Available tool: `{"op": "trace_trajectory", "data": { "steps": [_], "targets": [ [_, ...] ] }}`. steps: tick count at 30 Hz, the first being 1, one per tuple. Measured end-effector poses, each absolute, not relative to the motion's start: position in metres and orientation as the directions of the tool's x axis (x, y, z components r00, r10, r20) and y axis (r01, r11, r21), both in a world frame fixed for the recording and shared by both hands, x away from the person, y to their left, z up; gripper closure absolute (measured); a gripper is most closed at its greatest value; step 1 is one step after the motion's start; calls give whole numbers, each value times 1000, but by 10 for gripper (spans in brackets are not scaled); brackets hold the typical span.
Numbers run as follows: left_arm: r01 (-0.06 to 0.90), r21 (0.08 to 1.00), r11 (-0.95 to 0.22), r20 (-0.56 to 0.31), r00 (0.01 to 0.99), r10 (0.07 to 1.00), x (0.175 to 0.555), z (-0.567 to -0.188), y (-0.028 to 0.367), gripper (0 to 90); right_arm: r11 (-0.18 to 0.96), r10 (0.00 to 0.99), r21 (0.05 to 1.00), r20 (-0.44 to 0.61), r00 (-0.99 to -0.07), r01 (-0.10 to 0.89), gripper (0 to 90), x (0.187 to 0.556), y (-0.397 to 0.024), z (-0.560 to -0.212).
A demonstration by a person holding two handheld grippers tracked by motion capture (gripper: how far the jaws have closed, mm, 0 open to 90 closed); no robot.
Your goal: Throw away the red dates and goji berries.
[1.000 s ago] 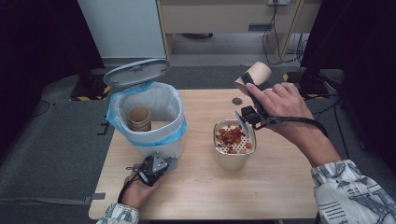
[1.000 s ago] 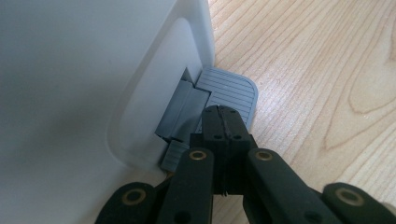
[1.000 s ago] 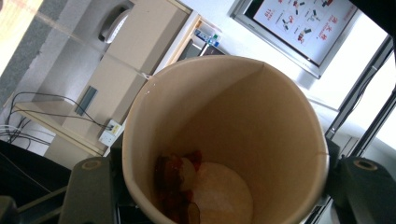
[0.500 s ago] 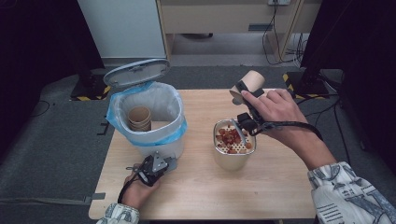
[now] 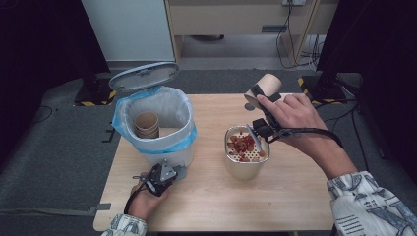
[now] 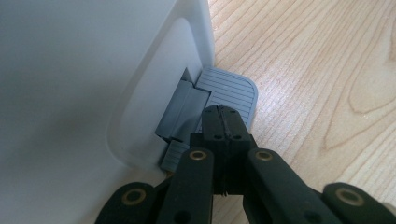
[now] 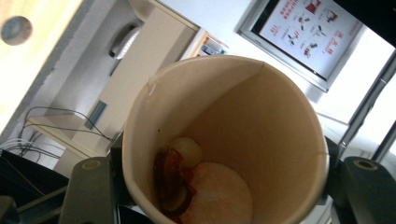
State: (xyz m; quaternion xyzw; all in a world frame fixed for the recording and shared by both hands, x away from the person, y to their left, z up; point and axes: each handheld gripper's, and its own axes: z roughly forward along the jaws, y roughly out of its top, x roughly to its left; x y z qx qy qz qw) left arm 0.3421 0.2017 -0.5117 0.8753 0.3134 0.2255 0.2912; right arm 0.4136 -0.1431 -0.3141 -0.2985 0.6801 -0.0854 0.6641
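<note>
Paper cup (image 7: pixel 243 121) between the claw's jaws, red scraps (image 7: pixel 172 179) inside.

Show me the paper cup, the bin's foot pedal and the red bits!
paper cup (image 7: pixel 261 140): right gripper view, inner wall.
foot pedal (image 6: pixel 231 95): left gripper view, ribbed top.
red bits (image 5: pixel 242 145): high view, middle of the pile.

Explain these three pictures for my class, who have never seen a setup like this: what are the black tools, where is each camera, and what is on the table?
A person sits at a wooden table and holds a hand tool with a two-jaw claw in each hand. One camera looks down from above; one more rides on each tool.

The left claw, shut, presses the grey pedal of a white bin, whose lid stands open. Paper cups stand inside it.

The right claw grips a paper cup, tipped over a strainer of red scraps. Its own camera looks into the cup: some food remains at the bottom.
</note>
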Motion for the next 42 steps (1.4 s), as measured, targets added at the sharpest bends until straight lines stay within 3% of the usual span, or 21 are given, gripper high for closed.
{"op": "trace_trajectory", "data": {
  "steps": [4, 7, 11, 29, 42],
  "targets": [
    [419, 652, -632, 210, 702, 681, 342, -512, 202, 899, 832, -486, -493, -869, 94, -255, 345, 413, -143, -307],
    [416, 652, -633, 212, 702, 680, 342, -512, 202, 899, 703, -656, -635, -753, 52, -320, 346, 412, -134, -345],
    [417, 652, -633, 211, 702, 680, 342, -512, 202, 899, 763, -585, -573, -809, 57, -299, 347, 413, -139, -332],
    [417, 652, -634, 211, 702, 680, 342, -512, 202, 899, 760, -584, -567, -810, 48, -319, 342, 414, -138, -333],
    [417, 653, -633, 211, 702, 680, 342, -512, 202, 899, 851, -432, -394, -901, -37, -346, 337, 417, -143, -329]
  ]
}}
